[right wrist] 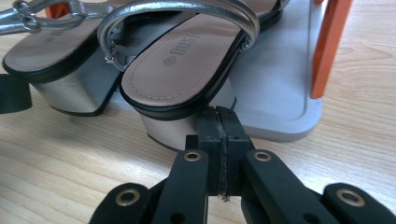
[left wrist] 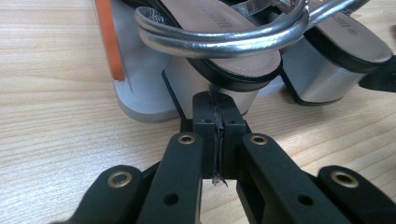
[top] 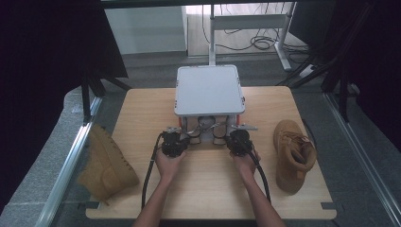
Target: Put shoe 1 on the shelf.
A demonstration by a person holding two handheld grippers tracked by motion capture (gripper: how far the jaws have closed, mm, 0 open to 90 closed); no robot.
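Two silver strappy sandals with block heels [top: 196, 134] [top: 219, 134] stand on the lower shelf of a grey rack [top: 207, 90], heels toward me. My left gripper [top: 185, 136] [left wrist: 217, 100] is shut, its tips right at the silver heel of the left sandal [left wrist: 224, 28], with nothing seen between the pads. In the same way, my right gripper [top: 228, 136] [right wrist: 222, 114] is shut just under the black sole rim at the right sandal's [right wrist: 182, 65] heel. Each sandal's partner [left wrist: 336, 42] [right wrist: 51, 42] stands beside it.
The rack's grey base [right wrist: 275, 93] has orange posts [right wrist: 329, 46] [left wrist: 107, 37]. A tan boot [top: 106, 161] lies off the wooden table's [top: 208, 189] left edge, and another tan boot [top: 293, 153] lies on its side at the right. Cables trail back from both grippers.
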